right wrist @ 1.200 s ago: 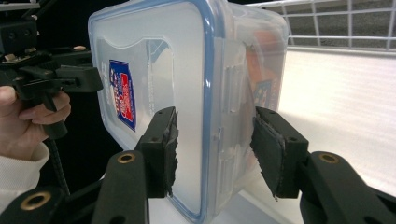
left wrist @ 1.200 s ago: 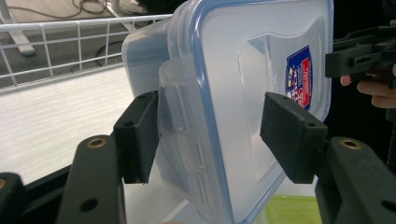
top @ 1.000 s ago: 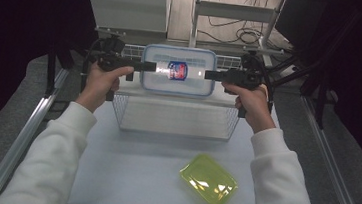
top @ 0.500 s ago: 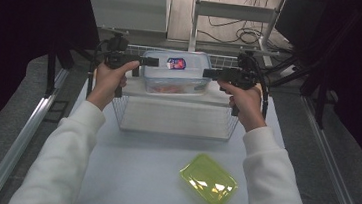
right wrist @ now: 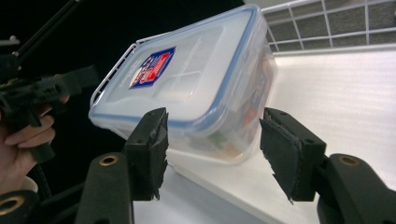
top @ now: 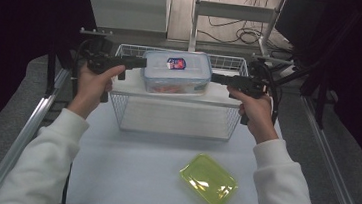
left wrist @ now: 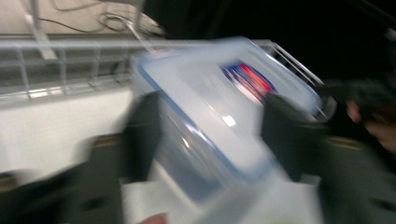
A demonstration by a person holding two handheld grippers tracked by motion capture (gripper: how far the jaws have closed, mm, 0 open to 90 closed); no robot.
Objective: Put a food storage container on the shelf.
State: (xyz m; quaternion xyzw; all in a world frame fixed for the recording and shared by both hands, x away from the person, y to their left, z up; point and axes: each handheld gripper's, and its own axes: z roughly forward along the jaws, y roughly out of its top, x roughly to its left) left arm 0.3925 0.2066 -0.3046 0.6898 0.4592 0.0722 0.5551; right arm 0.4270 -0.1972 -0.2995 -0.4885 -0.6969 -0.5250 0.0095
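The lidded container [top: 176, 71] is being set, tilted, at the far side of the wire basket [top: 176, 99]. The right gripper [top: 215, 77] has just been opening its jaws, which are being kept clear of the container. The left gripper [top: 142, 63] has just been closing its jaws around a corner. Because of blur, a grip cannot be told.

The clear lidded box [top: 176, 72], a second ago held mid-frame over the wire basket [top: 175, 115], now sits farther up the high view at the basket's back. The left gripper [top: 140, 63] has been closing at the box's end; the blurred left gripper view leaves contact unclear. The right gripper [top: 217, 78] has opened, its pads [right wrist: 154, 140] off the box.
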